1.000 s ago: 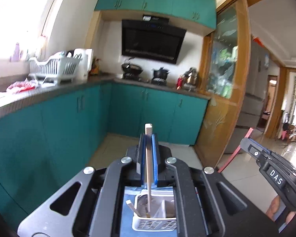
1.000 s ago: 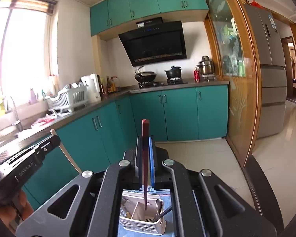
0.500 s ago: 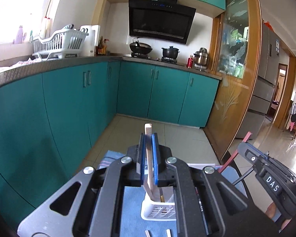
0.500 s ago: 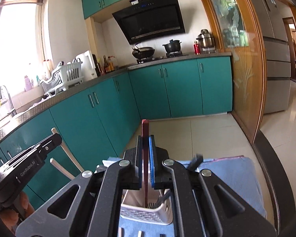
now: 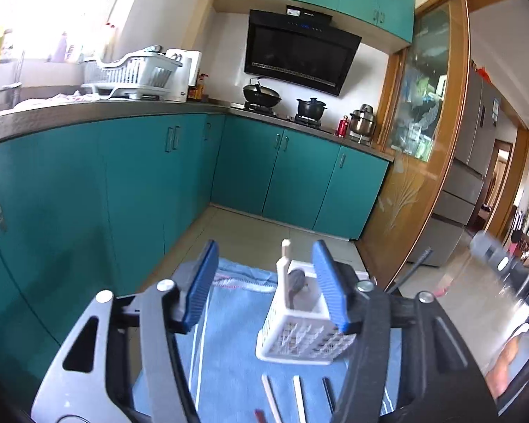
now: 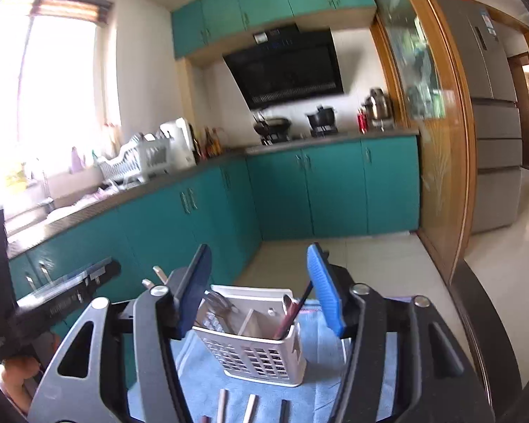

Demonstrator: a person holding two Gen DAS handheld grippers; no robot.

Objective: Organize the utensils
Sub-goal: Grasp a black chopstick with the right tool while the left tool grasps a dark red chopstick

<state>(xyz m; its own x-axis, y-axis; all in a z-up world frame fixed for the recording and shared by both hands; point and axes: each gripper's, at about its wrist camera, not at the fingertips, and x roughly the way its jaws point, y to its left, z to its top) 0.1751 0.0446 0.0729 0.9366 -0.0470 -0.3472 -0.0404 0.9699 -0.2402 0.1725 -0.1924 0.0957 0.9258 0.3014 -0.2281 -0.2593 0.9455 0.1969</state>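
A white slotted utensil caddy [image 5: 301, 331] stands on a blue cloth [image 5: 229, 363]. A pale wooden stick [image 5: 285, 275] stands in it. My left gripper [image 5: 264, 282] is open and empty just above and behind the caddy. In the right wrist view the caddy [image 6: 257, 349] holds a dark red chopstick [image 6: 292, 312], a spoon and other metal utensils. My right gripper [image 6: 259, 289] is open and empty over the caddy. Several loose chopsticks [image 5: 285, 398] lie on the cloth in front of the caddy, also seen in the right wrist view [image 6: 248, 405].
Teal kitchen cabinets [image 5: 151, 183] run along the left and back under a grey counter with a dish rack [image 5: 130, 74]. A stove with pots [image 5: 282, 102] is at the back. A wooden glass door [image 5: 423, 176] stands at the right.
Both grippers have opened. The pale stick left my left gripper and the red chopstick left my right gripper; both now stand in the caddy. Both grippers have drawn back.
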